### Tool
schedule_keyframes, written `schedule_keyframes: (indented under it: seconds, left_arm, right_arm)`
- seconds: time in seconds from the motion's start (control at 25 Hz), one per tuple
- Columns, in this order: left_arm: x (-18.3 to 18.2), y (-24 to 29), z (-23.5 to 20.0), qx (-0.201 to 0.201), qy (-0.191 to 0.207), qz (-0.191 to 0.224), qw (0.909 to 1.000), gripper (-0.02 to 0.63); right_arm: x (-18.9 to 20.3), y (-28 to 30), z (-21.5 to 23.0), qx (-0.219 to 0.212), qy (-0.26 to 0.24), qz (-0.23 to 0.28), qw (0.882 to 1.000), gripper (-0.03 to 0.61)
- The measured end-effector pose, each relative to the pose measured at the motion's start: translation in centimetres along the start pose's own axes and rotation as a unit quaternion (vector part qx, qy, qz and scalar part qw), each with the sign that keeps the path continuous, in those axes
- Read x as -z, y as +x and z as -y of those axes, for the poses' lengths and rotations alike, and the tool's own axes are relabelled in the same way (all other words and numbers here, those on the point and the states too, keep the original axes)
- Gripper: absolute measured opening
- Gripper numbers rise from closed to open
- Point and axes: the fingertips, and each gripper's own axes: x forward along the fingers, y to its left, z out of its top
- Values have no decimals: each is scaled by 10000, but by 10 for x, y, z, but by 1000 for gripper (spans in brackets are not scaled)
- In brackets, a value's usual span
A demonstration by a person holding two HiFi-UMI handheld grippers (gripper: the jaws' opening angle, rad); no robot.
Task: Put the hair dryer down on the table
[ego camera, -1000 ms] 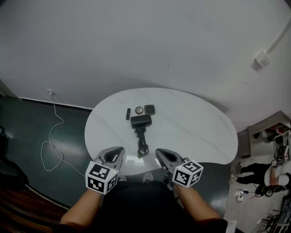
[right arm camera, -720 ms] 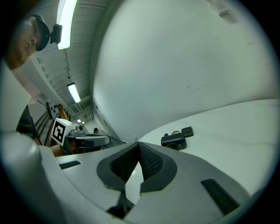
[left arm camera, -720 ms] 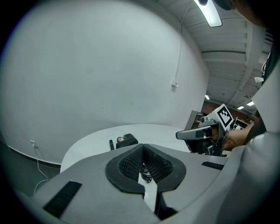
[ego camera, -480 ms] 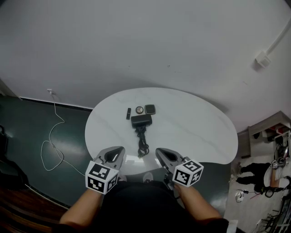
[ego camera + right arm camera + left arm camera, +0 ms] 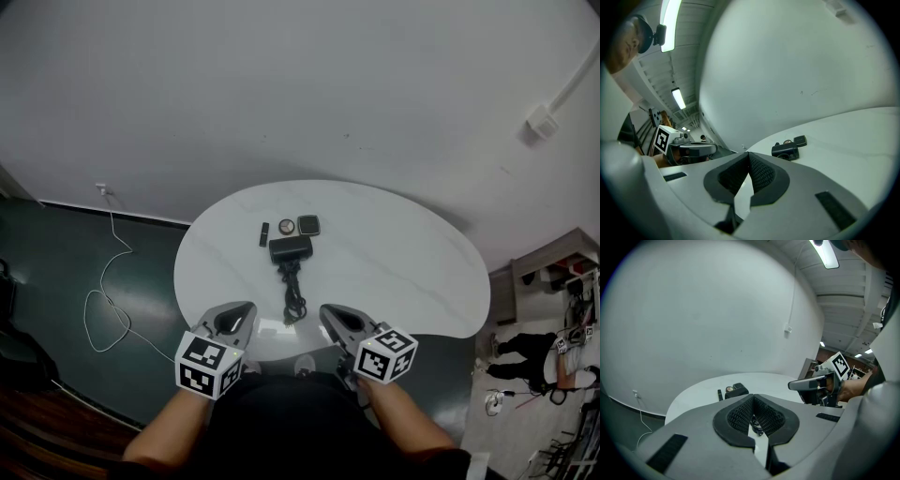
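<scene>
Listing outward from the hands.

1. Left gripper, grey two-jaw tool with marker cube: jaws pressed together on nothing. It is held over the near table edge, pointing slightly downward.
2. Right gripper, matching grey tool: jaws likewise closed and empty, level with its partner.
3. Black looped power cord: lies on the tabletop between the two grippers and the dryer, trailing toward the person.
4. Black boxy hair dryer: rests flat mid-table, well apart from both grippers. Judged already set down, which explains the empty jaws.
5. Small black bar, round dial-like disc and dark square pad: grouped just beyond the dryer.
6. White oval marble-look table: bears everything listed.
</scene>
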Motion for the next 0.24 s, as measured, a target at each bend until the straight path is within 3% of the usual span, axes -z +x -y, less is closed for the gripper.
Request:
schedule_keyframes:
  seconds: [0.24]
  left_arm:
    - [0,0,-3,-39,-11,-2,10000,11]
  right_arm:
    - [0,3,0,-20,-17,-13,10000,9]
